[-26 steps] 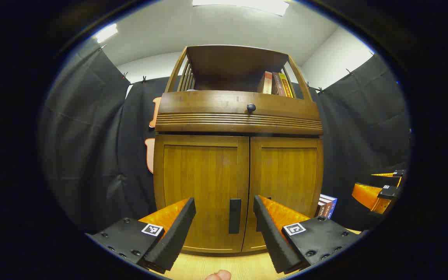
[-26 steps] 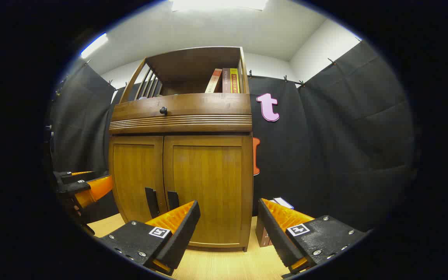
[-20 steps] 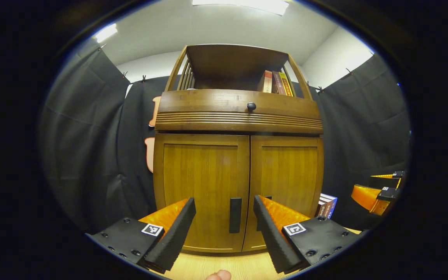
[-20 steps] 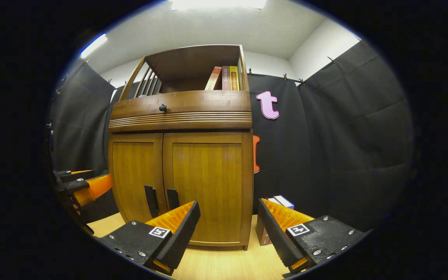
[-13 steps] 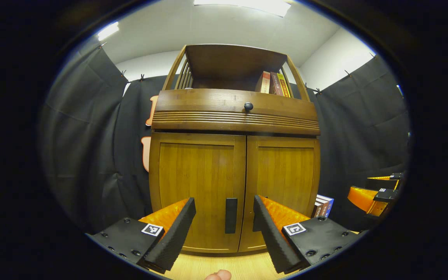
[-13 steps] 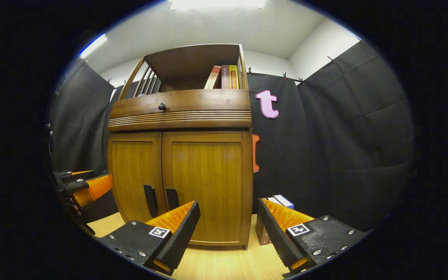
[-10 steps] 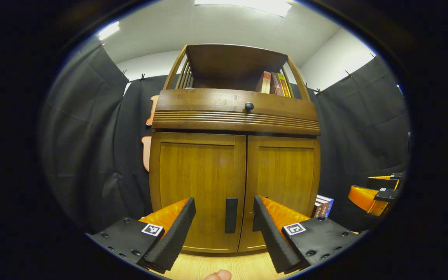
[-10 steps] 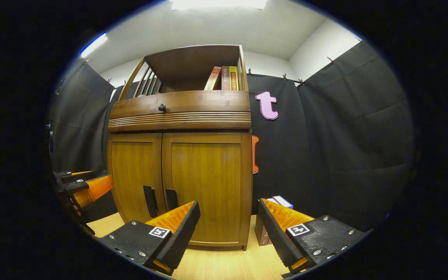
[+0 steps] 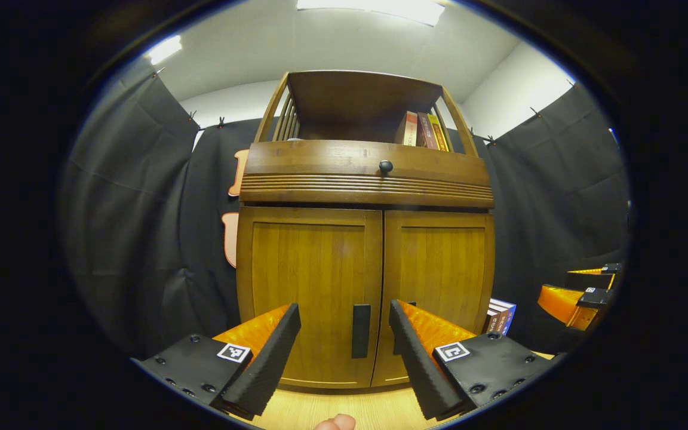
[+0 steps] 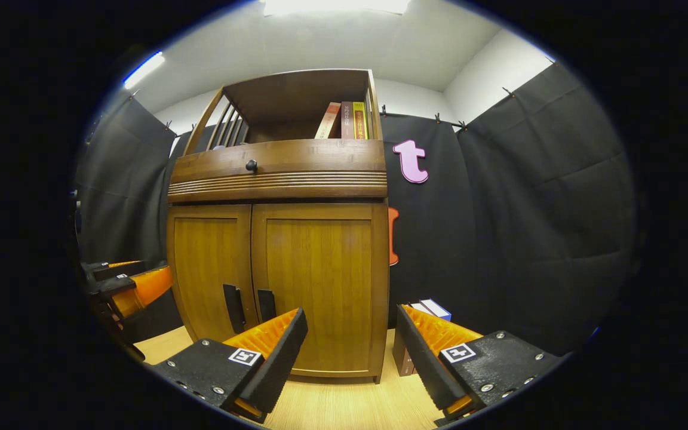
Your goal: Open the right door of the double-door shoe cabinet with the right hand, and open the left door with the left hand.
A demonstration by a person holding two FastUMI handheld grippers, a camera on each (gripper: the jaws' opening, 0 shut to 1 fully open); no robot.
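The shoe cabinet (image 9: 365, 239) stands on a pale wooden floor (image 10: 344, 406), backed by black cloth walls under a white ceiling with bright light panels (image 9: 374, 7). Left of the cabinet hangs draped cloth. In the left gripper view the left hand-held gripper (image 9: 344, 343) hovers before the cabinet with its fingers spread apart, empty, the left door's handle (image 9: 361, 331) seen between them. Both the left door (image 9: 308, 292) and the right door (image 9: 439, 280) are closed. Above them sits a drawer front with a round knob (image 9: 385, 166), and books (image 9: 421, 130) on the open top shelf. Right of the cabinet, more books (image 9: 501, 316) rest on the floor. In the right gripper view the right hand-held gripper (image 10: 350, 346) is spread too, holding nothing, near the cabinet's right edge.
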